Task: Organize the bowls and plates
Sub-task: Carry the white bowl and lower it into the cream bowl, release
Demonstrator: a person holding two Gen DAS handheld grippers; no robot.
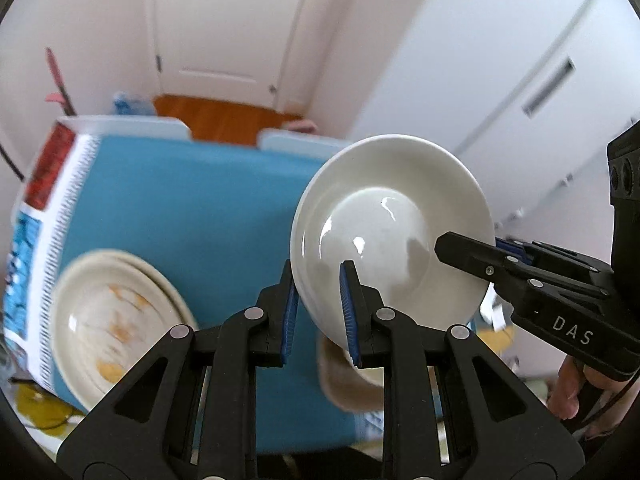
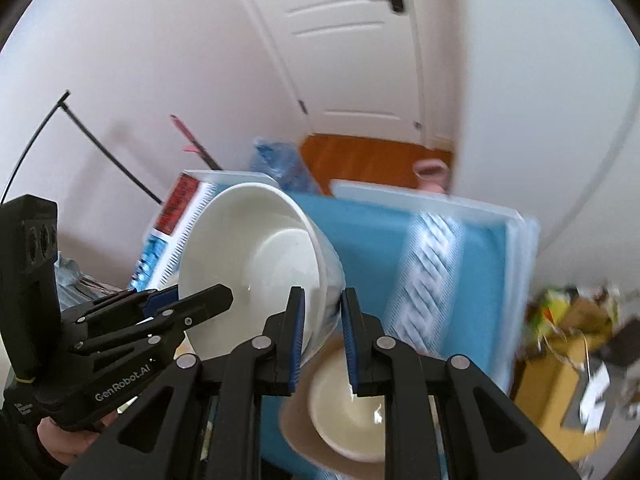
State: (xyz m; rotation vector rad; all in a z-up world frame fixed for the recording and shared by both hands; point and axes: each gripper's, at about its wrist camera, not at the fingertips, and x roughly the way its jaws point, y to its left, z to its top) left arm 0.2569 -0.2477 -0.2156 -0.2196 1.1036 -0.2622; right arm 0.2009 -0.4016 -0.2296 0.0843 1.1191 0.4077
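White bowl (image 1: 390,220), tipped with mouth toward both cameras, is pinched at opposite rims by both hand-held grippers (image 1: 318,300) (image 2: 322,320).

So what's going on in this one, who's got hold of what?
A person with a gripper in each hand holds one white bowl in the air above a blue table. The left gripper and the right gripper each clamp its rim on opposite sides. Below, a stack of stained plates and a cream bowl on a tan plate sit on the table.
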